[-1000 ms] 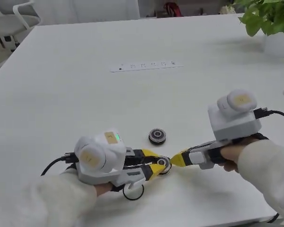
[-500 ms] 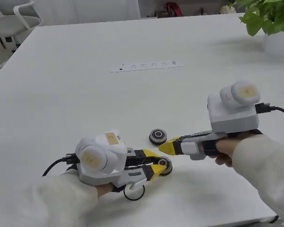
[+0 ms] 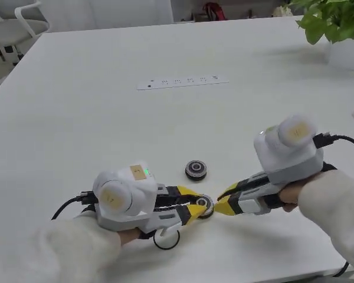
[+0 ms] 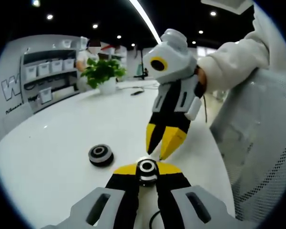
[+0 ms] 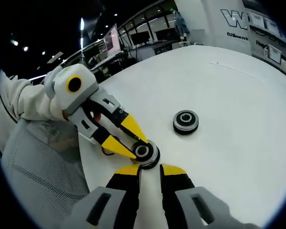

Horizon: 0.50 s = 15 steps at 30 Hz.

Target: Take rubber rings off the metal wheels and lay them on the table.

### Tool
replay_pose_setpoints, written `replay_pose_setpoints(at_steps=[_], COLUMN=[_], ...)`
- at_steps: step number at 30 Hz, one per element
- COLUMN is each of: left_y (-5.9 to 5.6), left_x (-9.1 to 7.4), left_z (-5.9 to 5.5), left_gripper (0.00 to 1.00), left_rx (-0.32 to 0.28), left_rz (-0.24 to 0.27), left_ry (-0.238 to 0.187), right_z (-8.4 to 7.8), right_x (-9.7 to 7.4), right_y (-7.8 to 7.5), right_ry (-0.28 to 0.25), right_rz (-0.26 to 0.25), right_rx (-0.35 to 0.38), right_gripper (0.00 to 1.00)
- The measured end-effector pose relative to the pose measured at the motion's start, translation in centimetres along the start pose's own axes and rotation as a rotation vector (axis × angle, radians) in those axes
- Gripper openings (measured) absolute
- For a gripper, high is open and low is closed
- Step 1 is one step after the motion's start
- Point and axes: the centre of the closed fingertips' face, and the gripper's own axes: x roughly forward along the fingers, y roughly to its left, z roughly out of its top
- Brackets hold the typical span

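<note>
My left gripper (image 3: 198,206) is shut on a small metal wheel (image 3: 204,204) with a black rubber ring around it, low over the white table (image 3: 106,118). In the left gripper view the wheel (image 4: 147,168) sits between the yellow tips. My right gripper (image 3: 225,199) faces it from the right, open by a narrow gap, tips just short of the wheel (image 5: 144,152). A second wheel (image 3: 196,169) with its rubber ring lies flat a little beyond, also seen as a wheel (image 5: 186,121) off to one side. A thin dark ring (image 3: 165,238) lies under the left gripper.
A white power strip (image 3: 183,82) lies mid-table. A potted plant (image 3: 339,29) stands at the far right corner, and a chair (image 3: 17,26) beyond the far left. Cables trail from both grippers. The table's near edge runs just behind the hands.
The right gripper lifted up and left, away from the held wheel, then came back down to it with its jaws now slightly apart. The left gripper kept still.
</note>
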Motion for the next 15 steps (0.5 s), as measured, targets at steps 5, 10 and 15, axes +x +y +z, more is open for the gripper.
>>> replay_pose_setpoints(at_steps=[5, 10, 15], left_y=[0.0, 0.0, -0.1], left_x=[0.0, 0.0, 0.0], left_z=[0.0, 0.0, 0.0], left_gripper=[0.14, 0.14, 0.14], left_rx=[-0.002, -0.004, -0.004], left_rz=[0.0, 0.001, 0.001], left_ry=[-0.001, -0.001, -0.002], right_z=[-0.1, -0.6, -0.3], right_x=[0.6, 1.2, 1.3], right_y=[0.2, 0.6, 0.4], right_ry=[0.001, 0.034, 0.025], right_rz=[-0.011, -0.018, -0.028], right_rx=[-0.075, -0.154, -0.161], right_gripper=[0.22, 0.21, 0.22])
